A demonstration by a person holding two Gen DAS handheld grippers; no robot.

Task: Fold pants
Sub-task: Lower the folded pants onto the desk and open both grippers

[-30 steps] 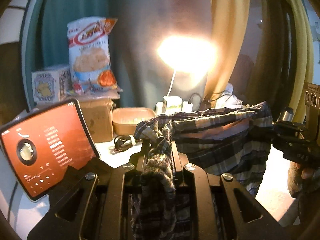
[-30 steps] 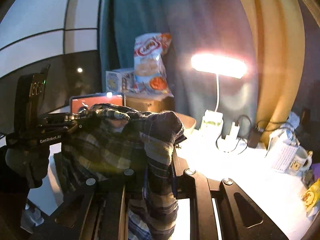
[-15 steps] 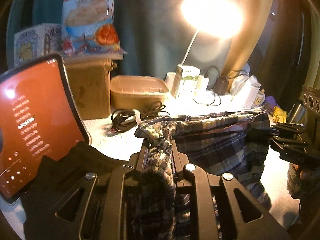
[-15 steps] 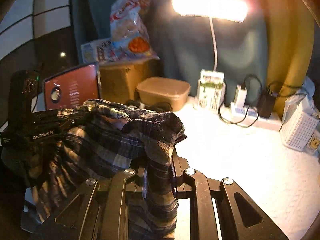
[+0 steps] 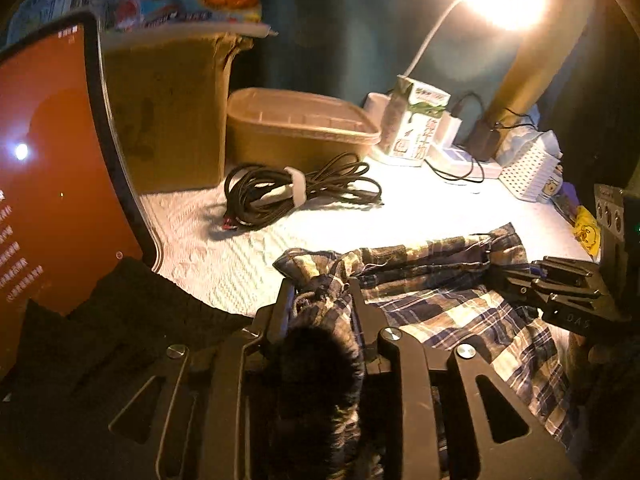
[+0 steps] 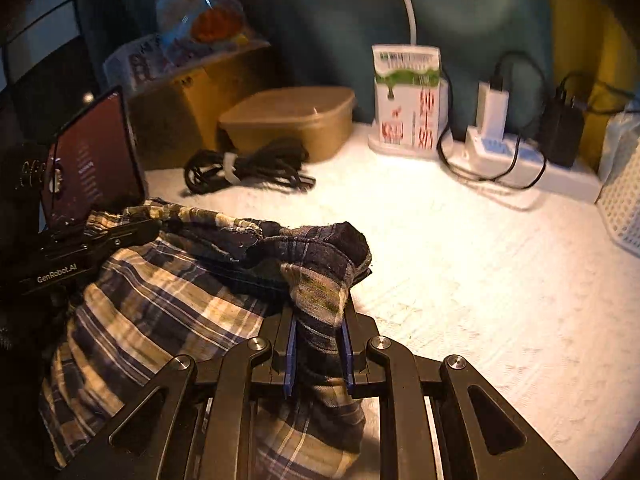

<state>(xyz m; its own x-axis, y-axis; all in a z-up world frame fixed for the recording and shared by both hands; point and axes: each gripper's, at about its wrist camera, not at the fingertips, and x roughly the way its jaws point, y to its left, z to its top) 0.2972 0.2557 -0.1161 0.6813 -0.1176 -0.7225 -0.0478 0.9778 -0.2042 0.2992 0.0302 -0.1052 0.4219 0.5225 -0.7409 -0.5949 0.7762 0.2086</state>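
The plaid pants (image 5: 440, 300) hang in a slack span between my two grippers, low over the white textured tabletop (image 5: 360, 220). My left gripper (image 5: 320, 296) has one bunched corner of the fabric filling the gap between its fingers, and its jaws are opening. In the right wrist view my right gripper (image 6: 318, 312) is shut on the other bunched end of the pants (image 6: 160, 300), whose lower part sags in folds below. Each gripper shows in the other's view: the right gripper (image 5: 496, 276) at the right, the left gripper (image 6: 152, 226) at the left.
A lit orange tablet (image 5: 52, 180) stands at the left with a dark cloth (image 5: 120, 320) before it. Behind lie a cable bundle (image 5: 296, 190), a lidded brown container (image 5: 296, 128), a cardboard box (image 5: 168, 112), a milk carton (image 5: 416, 124), a power strip (image 6: 520, 160) and a white basket (image 5: 528, 172).
Both grippers have come down and forward with the pants, from hanging in the air to just over the tabletop. The cameras now look down onto the table.
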